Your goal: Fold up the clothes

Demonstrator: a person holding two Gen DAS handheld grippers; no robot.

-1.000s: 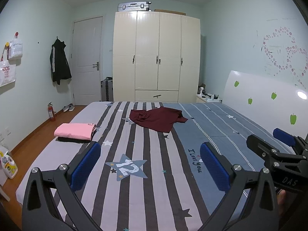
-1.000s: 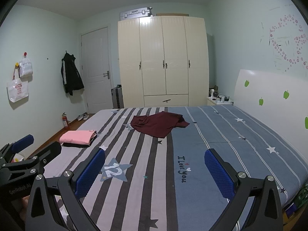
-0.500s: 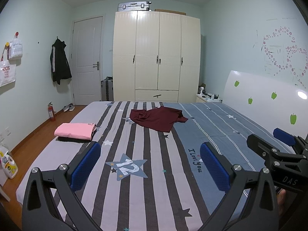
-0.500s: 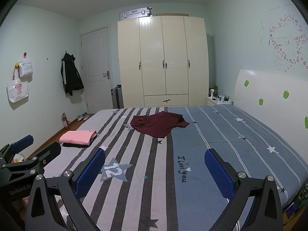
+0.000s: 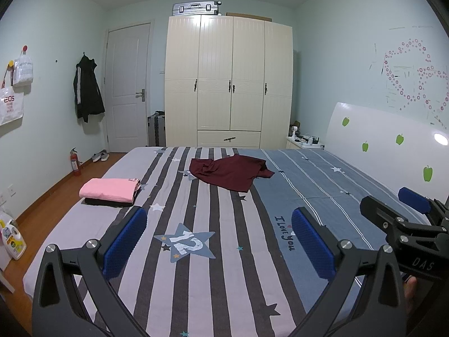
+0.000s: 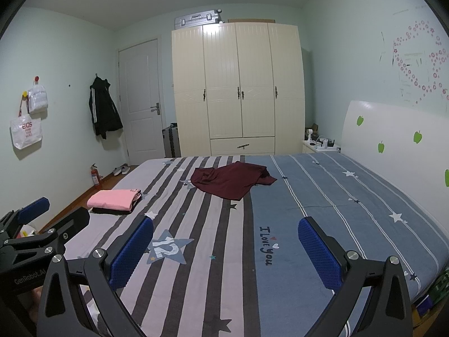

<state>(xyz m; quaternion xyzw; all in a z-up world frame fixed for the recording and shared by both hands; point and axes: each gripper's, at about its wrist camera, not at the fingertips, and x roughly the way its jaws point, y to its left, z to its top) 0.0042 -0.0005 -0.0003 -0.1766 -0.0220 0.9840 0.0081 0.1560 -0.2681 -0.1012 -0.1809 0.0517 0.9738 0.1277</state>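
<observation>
Hovering side by side over the near end of the striped bed (image 5: 196, 295), the left claw (image 5: 219, 238) and right claw (image 6: 224, 248) are both spread wide and empty, ready to reach. The crumpled maroon shirt (image 5: 230, 172) lies mid-frame, well apart from them; folded pink clothes (image 5: 108, 189) sit stacked at centre left. Nothing blocks the way.

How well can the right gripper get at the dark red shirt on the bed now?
Probably yes. The right gripper is open and empty, and only bare striped sheet lies between it and the crumpled dark red shirt. The shirt lies far across the bed, so a long forward reach seems needed.
</observation>
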